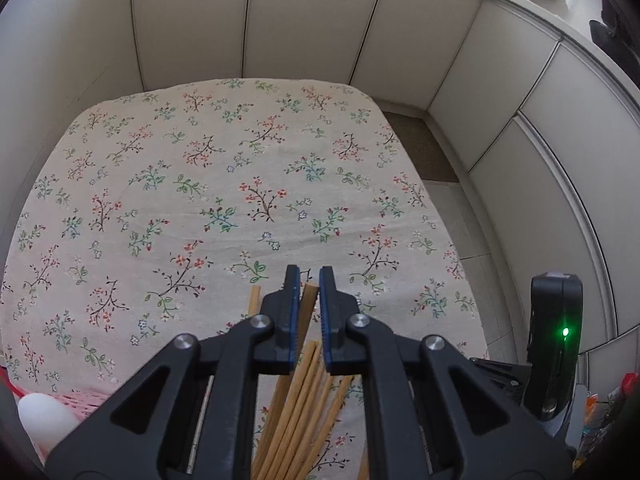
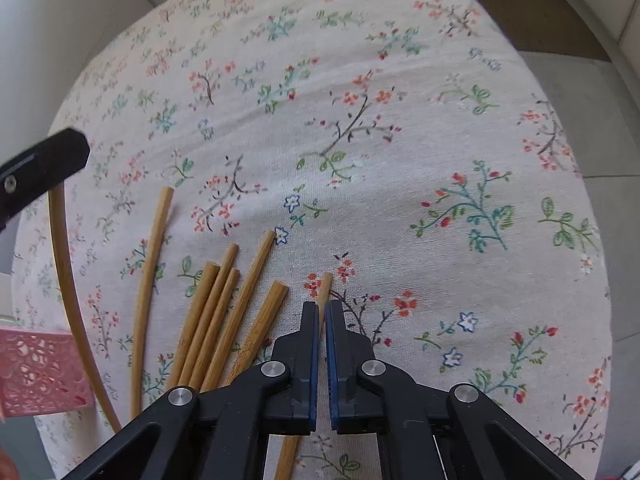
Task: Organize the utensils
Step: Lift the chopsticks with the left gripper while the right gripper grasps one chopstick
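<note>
Several wooden chopsticks [image 2: 224, 316] lie fanned out on a floral tablecloth [image 2: 400, 160]. My right gripper [image 2: 322, 310] is shut on one chopstick [image 2: 325, 286] whose tip sticks out past the fingertips. In the left wrist view my left gripper [image 1: 309, 280] is shut on a chopstick [image 1: 309, 300], its square end showing between the blue pads; more chopsticks [image 1: 308, 408] lie below it. A finger of the left gripper [image 2: 44, 164] shows at the left edge of the right wrist view.
A pink perforated basket [image 2: 36, 376] stands at the table's left edge; it also shows in the left wrist view [image 1: 86, 398] beside a white rounded object [image 1: 44, 416]. White panel walls [image 1: 304, 16] surround the table. The right gripper's body [image 1: 554, 340] is at right.
</note>
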### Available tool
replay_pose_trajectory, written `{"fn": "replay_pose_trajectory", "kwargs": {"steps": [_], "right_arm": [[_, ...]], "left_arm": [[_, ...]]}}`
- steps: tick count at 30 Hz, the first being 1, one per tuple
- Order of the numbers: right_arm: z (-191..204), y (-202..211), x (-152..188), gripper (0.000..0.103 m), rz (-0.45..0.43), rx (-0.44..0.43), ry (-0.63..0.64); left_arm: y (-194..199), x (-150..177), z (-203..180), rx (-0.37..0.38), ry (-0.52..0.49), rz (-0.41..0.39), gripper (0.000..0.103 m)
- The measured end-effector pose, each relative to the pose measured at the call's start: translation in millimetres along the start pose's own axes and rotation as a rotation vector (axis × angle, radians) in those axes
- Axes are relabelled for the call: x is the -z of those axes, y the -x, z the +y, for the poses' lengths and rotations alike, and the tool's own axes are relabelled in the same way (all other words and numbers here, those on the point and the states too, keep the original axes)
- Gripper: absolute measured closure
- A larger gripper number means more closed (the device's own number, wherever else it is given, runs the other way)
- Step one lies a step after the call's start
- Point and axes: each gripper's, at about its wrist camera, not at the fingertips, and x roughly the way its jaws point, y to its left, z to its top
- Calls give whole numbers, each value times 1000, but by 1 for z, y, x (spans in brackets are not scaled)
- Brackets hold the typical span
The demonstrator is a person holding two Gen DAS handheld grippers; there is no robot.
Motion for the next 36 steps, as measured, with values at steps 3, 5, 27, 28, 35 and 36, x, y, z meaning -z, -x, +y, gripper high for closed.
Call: {"fn": "replay_pose_trajectory", "kwargs": {"steps": [3, 5, 27, 28, 35, 36], "right_arm": [[-2, 21, 7, 100, -52, -15, 5], [0, 34, 13, 100, -83, -26, 10], [9, -19, 6, 72, 24, 93, 4], [15, -18, 6, 76, -6, 120, 37], [20, -17, 14, 99, -8, 136, 92], [18, -12, 16, 99, -17, 129, 87]], "left_arm": [[23, 10, -5, 49, -15, -57, 92], [38, 17, -7, 83, -17, -92, 92], [107, 57, 17, 118, -67, -245, 92], [106, 56, 18, 118, -65, -241, 92], [115, 60, 16, 67, -87, -241, 93], [118, 61, 17, 66, -87, -245, 93]]}}
